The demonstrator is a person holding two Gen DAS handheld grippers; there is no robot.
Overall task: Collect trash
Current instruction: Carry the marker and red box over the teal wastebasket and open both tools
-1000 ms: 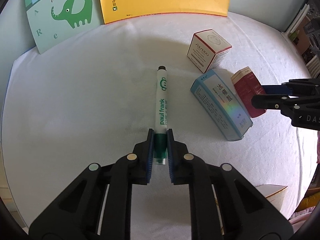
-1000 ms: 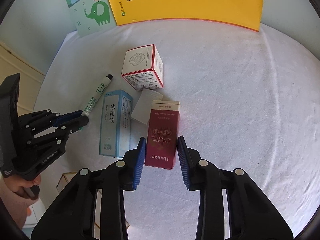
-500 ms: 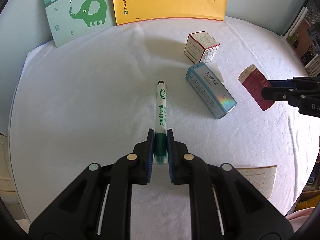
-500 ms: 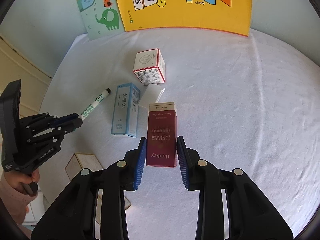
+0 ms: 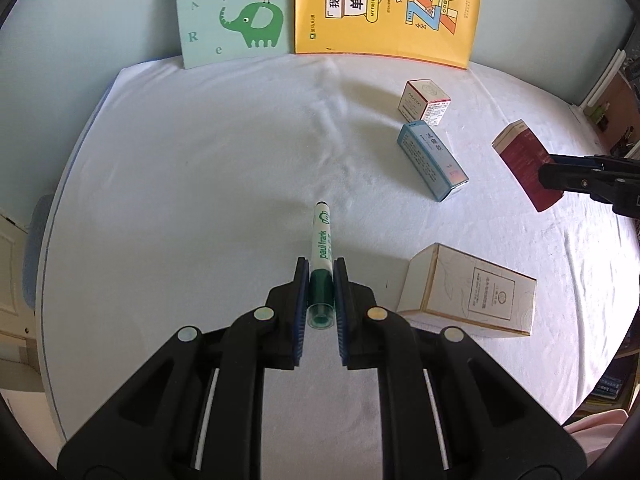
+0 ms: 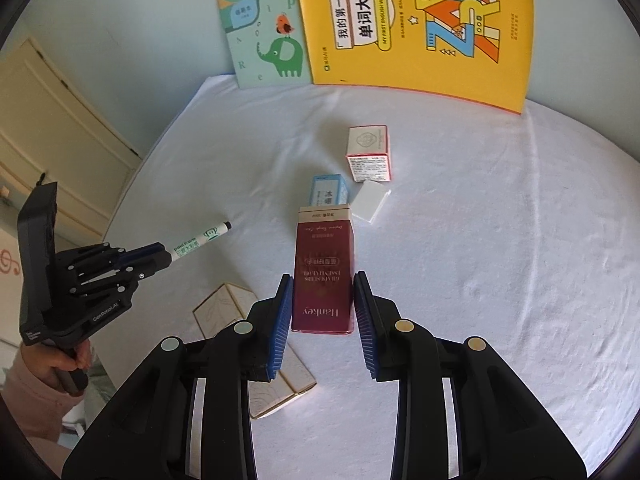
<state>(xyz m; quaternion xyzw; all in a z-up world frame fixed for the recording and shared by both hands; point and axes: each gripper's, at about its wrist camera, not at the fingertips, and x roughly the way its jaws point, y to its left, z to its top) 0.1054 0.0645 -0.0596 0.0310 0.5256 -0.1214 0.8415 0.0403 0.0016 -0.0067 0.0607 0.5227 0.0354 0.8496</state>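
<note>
**Green marker and maroon box both held clear of the sheet**

Green-capped marker (image 5: 321, 264) sits clamped by its cap end in the left gripper (image 5: 321, 280), its barrel jutting forward above the white bed sheet (image 5: 200, 184). The right gripper (image 6: 322, 300) is closed on the maroon box (image 6: 324, 276), gripping only its lower end. Three cartons remain on the sheet: a blue box (image 5: 432, 164), a white cube box (image 5: 425, 101) and a beige box (image 5: 468, 292). Risks, as I judge them: the tall box could pivot or slip from so low a hold, and the round marker could slide out if tilted.
</note>
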